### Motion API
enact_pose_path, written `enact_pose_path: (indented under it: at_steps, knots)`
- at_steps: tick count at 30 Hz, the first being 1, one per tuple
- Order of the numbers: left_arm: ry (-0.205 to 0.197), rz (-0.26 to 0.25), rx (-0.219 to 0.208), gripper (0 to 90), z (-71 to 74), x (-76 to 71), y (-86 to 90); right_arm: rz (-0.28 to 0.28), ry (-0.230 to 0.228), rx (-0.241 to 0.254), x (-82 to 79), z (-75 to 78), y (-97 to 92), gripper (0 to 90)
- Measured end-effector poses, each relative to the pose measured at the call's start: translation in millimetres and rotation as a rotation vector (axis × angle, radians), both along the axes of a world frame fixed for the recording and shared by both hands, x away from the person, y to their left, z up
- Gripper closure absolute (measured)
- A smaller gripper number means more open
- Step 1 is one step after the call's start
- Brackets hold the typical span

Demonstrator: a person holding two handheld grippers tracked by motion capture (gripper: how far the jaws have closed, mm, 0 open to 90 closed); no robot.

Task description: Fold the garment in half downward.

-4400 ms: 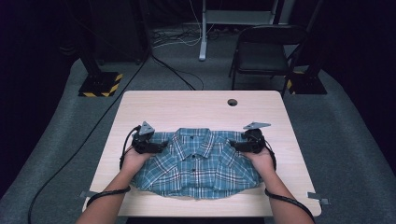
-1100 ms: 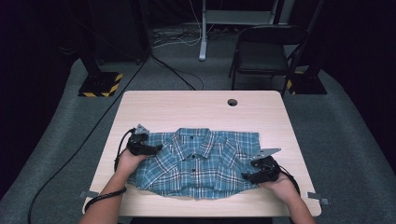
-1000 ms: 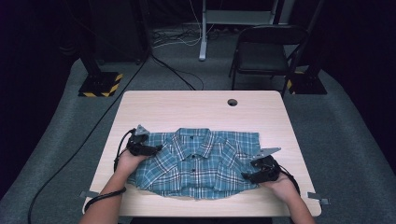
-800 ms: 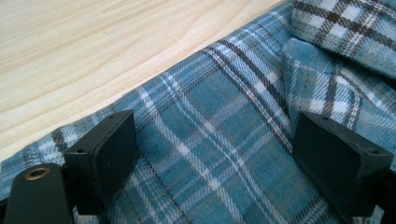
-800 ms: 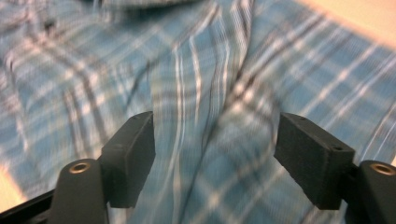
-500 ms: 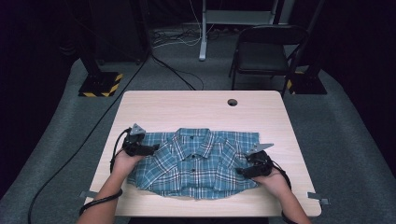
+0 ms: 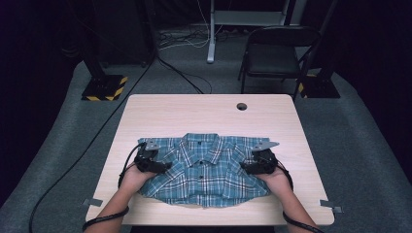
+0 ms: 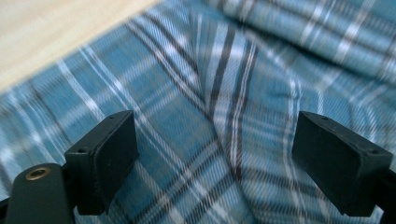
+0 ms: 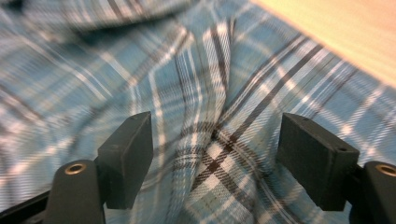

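Shirt: a blue checked shirt (image 7: 206, 170) was laid flat on the near half of the table (image 7: 209, 116), with its collar turned to the far side and its buttons done up.
Left gripper: the left gripper (image 7: 163, 166) was held low over the shirt's left side, close to the sleeve. Its jaws were seen wide apart in the left gripper view, with only cloth (image 8: 210, 140) under the gap and nothing pinched.
Right gripper: the right gripper (image 7: 244, 168) was held low over the shirt's right side. Its jaws were spread apart too, above a raised fold of cloth (image 9: 212, 135), and no cloth was squeezed.
Hands: each gripper was held from behind by a hand (image 7: 132, 177), with both forearms brought in from the near edge.
Cables: a black cable (image 7: 124, 167) was looped beside the left gripper and trailed off the table.
Table top: a small round hole (image 7: 241, 106) was seen near the far edge, well apart from the shirt.
Around: a dark folding chair (image 7: 279, 53) was placed behind the table, and a black stand foot with yellow stripes (image 7: 104, 87) was set on the grey floor to the far left.
In the way: nothing was put between the grippers and the shirt.
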State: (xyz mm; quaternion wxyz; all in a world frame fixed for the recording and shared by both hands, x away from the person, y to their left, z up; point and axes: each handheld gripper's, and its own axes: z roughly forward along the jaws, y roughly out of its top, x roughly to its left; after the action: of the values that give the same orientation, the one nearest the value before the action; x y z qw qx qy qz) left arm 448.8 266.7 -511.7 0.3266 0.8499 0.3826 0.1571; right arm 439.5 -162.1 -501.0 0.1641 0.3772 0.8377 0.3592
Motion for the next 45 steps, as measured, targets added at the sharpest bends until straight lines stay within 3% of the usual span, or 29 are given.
enact_pose_path:
  at_steps: [2, 3, 5, 10, 14, 16, 19, 22, 24, 26, 29, 31, 34, 36, 38, 41, 43, 45]
  knots:
    - [0.017, 0.0, -0.012, 13.5, -5.5, 0.3, 1.3, 0.002, 0.036, -0.051, 4.4, -9.4, 4.6, 23.1]
    - [0.017, 0.005, -0.03, 13.4, -6.9, 0.2, 2.8, 0.014, 0.018, -0.061, 3.9, -11.6, 5.8, 22.7]
    - [0.005, 0.002, -0.041, 13.4, -8.4, -0.7, 4.0, 0.012, 0.027, -0.077, 3.0, -7.5, 7.1, 24.4]
    - [-0.014, 0.002, -0.059, 13.4, -10.8, -2.4, 5.5, -0.005, -0.03, 0.004, 2.4, 8.0, 7.8, 25.3]
    - [-0.019, 0.002, -0.058, 13.4, -11.2, -3.0, 5.9, -0.057, -0.031, 0.018, 13.0, 11.0, 10.8, 25.1]
    - [-0.024, 0.004, -0.067, 13.4, -12.1, -3.9, 6.2, -0.085, -0.02, -0.035, 24.0, 6.4, 13.0, 25.0]
    - [-0.03, 0.004, -0.069, 13.4, -12.6, -4.4, 6.6, -0.111, 0.052, -0.025, 33.6, -4.5, 10.8, 23.2]
    - [-0.035, 0.006, -0.075, 13.4, -13.2, -4.9, 6.9, -0.091, 0.024, -0.06, 33.7, -7.1, 13.5, 23.2]
    - [-0.036, 0.005, -0.076, 13.4, -13.4, -5.1, 7.0, -0.089, 0.046, -0.083, 35.5, -3.7, 16.4, 25.0]
    - [-0.035, 0.005, -0.075, 13.4, -13.2, -5.1, 6.9, -0.098, 0.062, -0.044, 39.3, 4.0, 16.3, 26.2]
    - [-0.034, 0.002, -0.075, 13.4, -13.1, -4.8, 7.1, -0.153, 0.05, 0.023, 45.9, 14.3, 17.0, 26.3]
    - [-0.034, 0.0, -0.075, 13.4, -13.2, -4.7, 7.3, -0.18, 0.057, 0.005, 51.8, 13.3, 20.5, 26.9]
    - [-0.035, 0.0, -0.076, 13.4, -13.3, -4.7, 7.3, -0.198, 0.105, -0.051, 59.5, -1.5, 23.8, 26.9]
    - [-0.038, -0.002, -0.079, 13.4, -13.6, -5.0, 7.7, -0.199, 0.075, -0.035, 58.3, -7.6, 23.0, 26.8]
    - [-0.041, -0.004, -0.081, 13.4, -14.0, -5.2, 8.3, -0.205, 0.074, -0.031, 57.9, -7.5, 23.2, 27.2]
    - [-0.042, -0.004, -0.082, 13.3, -14.1, -5.2, 8.3, -0.205, 0.093, -0.026, 58.7, 1.2, 24.7, 29.9]
    - [-0.042, -0.004, -0.082, 13.4, -14.2, -5.2, 8.3, -0.209, 0.053, -0.011, 57.8, 7.6, 25.5, 29.9]
    - [-0.042, -0.004, -0.082, 13.3, -14.1, -5.2, 8.3, -0.218, 0.042, -0.011, 58.1, 9.3, 26.4, 29.8]
